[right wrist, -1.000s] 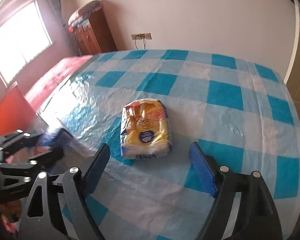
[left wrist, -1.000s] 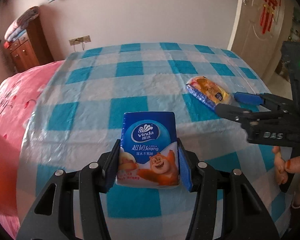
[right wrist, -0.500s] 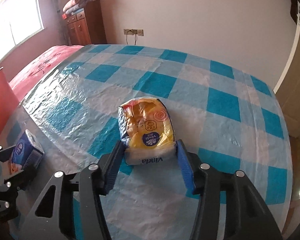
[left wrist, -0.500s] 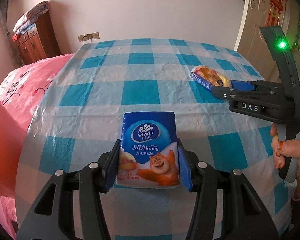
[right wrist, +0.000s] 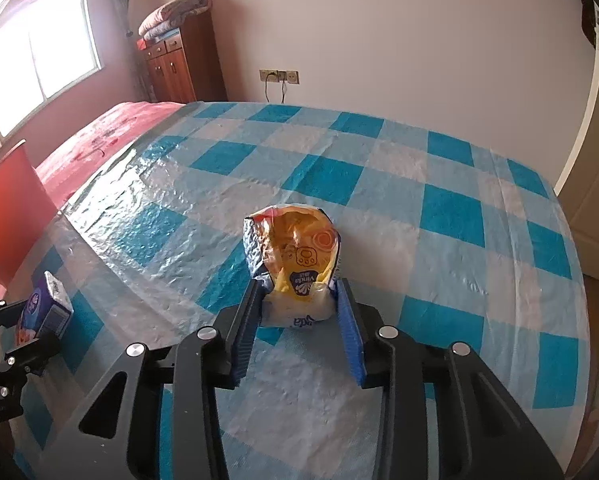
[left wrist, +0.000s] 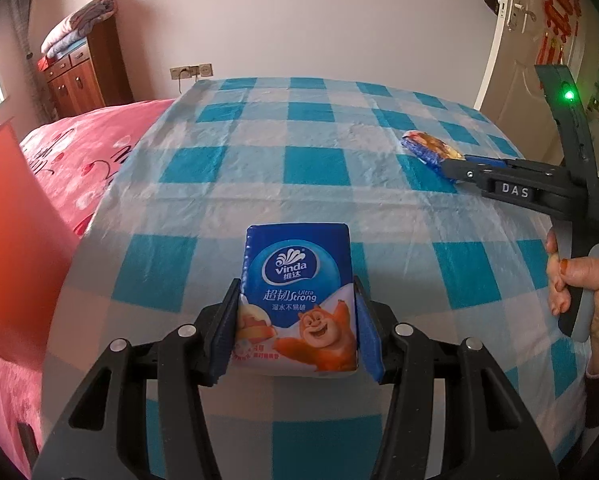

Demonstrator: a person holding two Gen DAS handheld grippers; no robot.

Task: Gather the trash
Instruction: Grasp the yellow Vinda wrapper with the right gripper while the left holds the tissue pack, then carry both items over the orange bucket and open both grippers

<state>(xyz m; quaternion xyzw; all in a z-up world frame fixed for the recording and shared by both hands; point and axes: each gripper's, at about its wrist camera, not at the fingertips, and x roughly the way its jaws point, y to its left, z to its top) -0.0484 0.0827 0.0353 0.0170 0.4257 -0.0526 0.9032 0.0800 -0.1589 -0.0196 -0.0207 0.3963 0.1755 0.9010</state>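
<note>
Blue tissue pack (left wrist: 297, 296), cartoon bear, clamped

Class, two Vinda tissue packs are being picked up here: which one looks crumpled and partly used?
The yellow pack in the right gripper; the blue pack in the left gripper is crisp and boxy.

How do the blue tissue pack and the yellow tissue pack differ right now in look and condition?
The blue tissue pack is a crisp, full rectangle with a cartoon bear; the yellow tissue pack is crumpled, with its far end looking torn open. The left gripper clamps the blue pack's flat sides, while the right gripper pinches the yellow pack's near end, which narrows between the pads. Both carry the Vinda logo and sit over the checked tablecloth.
</note>
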